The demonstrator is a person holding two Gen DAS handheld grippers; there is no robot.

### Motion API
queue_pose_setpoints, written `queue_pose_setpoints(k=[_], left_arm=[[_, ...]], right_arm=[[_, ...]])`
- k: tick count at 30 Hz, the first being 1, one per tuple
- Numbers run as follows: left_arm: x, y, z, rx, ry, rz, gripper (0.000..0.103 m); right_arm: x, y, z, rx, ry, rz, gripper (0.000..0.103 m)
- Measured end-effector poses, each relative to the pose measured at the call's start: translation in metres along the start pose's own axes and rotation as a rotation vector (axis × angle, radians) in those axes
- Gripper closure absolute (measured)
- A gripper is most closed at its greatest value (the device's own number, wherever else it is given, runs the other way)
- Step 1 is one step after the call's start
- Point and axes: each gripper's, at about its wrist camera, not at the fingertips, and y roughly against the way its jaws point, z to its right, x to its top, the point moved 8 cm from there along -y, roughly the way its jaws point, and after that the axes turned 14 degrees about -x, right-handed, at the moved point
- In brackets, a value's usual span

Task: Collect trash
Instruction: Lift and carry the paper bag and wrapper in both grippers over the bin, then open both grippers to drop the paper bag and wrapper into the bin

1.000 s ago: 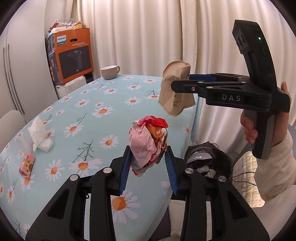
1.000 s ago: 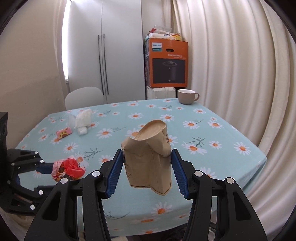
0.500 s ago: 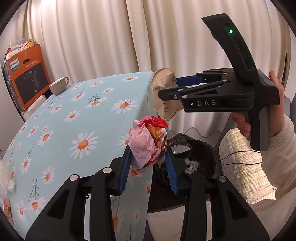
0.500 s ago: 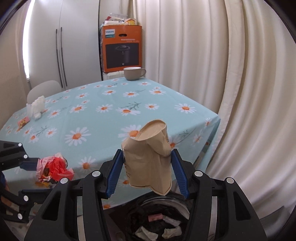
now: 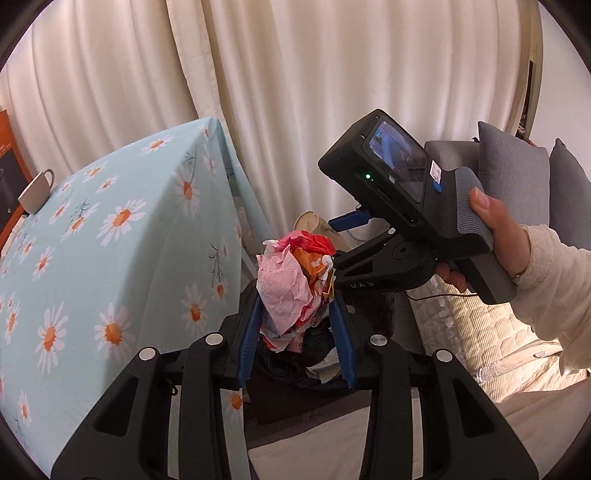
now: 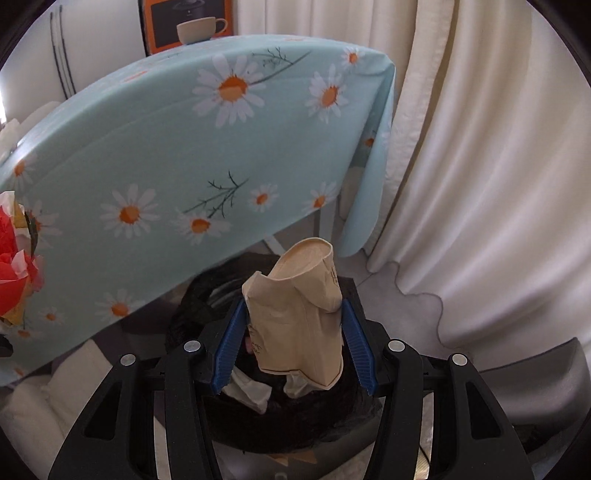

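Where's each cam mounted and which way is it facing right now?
Left wrist: on left gripper, facing past the table edge toward curtains; shows its fingers on the paper wad, plus right gripper and hand.
Right wrist: on right gripper, tilted down at the trash bin; fingers grip the crushed cup.
Shared: tablecloth, wad, cup.

bin (image 6: 295, 424) below paper cup (image 6: 295, 317) | table (image 6: 184, 147) behind | curtain (image 6: 480, 184) right

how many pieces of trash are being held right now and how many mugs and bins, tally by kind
Crumpled paper wad, in the left hand-held gripper: 1
Paper cup, in the right hand-held gripper: 1
Mug, on the table: 1
Bin, below both: 1
Total: 4
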Motion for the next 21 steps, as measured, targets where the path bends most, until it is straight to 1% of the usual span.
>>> queue_pose_setpoints(k=[3,7,10,12,15,17,18,19,21], left_arm=[[-0.009,-0.025,0.002,-0.019,-0.014,-0.069,0.065],[-0.022,-0.056,0.002,-0.071,0.003,-0.141,0.065],[-0.034,-0.078,-0.001,-0.087,0.015,-0.192,0.065],[-0.042,-0.094,-0.003,-0.112,0.017,-0.229,0.065],[-0.051,-0.117,-0.013,-0.138,0.049,-0.274,0.065],[-0.06,-0.131,-0.02,-0.139,0.076,-0.307,0.065],[-0.062,-0.14,-0.024,-0.152,0.099,-0.324,0.065],[-0.066,-0.146,-0.025,-0.173,0.124,-0.336,0.065],[-0.077,-0.159,-0.027,-0.181,0.137,-0.359,0.065]], right_arm=[[-0.019,-0.022,0.001,0.006,0.002,-0.056,0.053],[-0.041,-0.049,-0.002,0.021,0.016,-0.126,0.053],[-0.055,-0.069,-0.006,0.048,0.024,-0.169,0.053],[-0.064,-0.081,-0.01,0.071,0.025,-0.2,0.053],[-0.079,-0.101,-0.022,0.114,0.034,-0.244,0.053],[-0.089,-0.113,-0.032,0.127,0.059,-0.271,0.053],[-0.094,-0.117,-0.038,0.134,0.067,-0.29,0.053],[-0.098,-0.121,-0.043,0.143,0.069,-0.305,0.053],[-0.101,-0.133,-0.048,0.164,0.058,-0.334,0.053]])
